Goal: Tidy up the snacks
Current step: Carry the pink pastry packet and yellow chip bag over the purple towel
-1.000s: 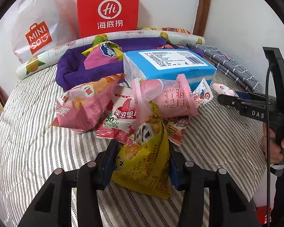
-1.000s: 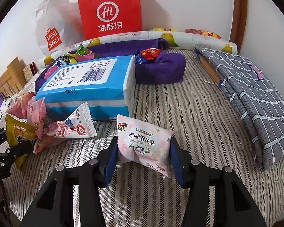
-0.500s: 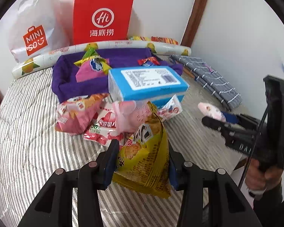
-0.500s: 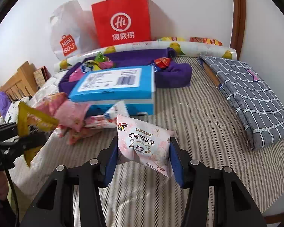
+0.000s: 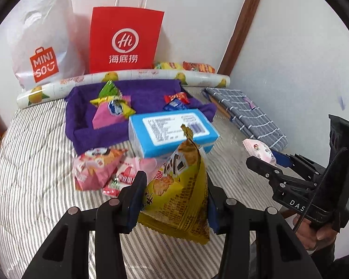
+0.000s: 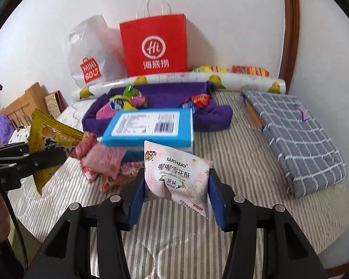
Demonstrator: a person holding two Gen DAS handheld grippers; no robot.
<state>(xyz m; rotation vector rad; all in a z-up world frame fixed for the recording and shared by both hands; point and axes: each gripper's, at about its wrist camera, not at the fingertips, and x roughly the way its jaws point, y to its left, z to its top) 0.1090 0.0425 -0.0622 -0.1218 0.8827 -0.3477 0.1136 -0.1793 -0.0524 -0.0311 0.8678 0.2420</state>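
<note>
Both packets are now clear of the striped quilted mattress (image 5: 35, 162), where a second ago they sat low against it among the loose snacks. The left gripper (image 5: 173, 201) pinches a yellow crinkled foil snack bag (image 5: 179, 197) between its blue pads, the bag upright with its torn-looking top corner in front of the blue rectangular tissue pack (image 5: 172, 131). The right gripper (image 6: 174, 191) is pressed onto a pale pink pillow-shaped pastry packet (image 6: 176, 176), squeezed at both side edges and hanging just in front of the same tissue pack. In each view the mattress has dropped away and more of the wall, the red paper carrier bag (image 5: 125, 41) and the white plastic shopping bag (image 5: 44, 44) has come into sight, which reads as both hands having lifted together. Neither grip has altered: both packets sit between the pads much as before. Behind the tissue pack lies the purple cloth tray (image 5: 86, 125), already holding a few wrapped snacks, so it looks like the sorting place. In front of and to the left of the tissue pack a heap of pink and red packets (image 5: 100, 172) waits on the mattress. With both picks done, the next step is probably to carry the two packets over the tissue pack to the tray; the thin foil could slip if the carry is jerky.
</note>
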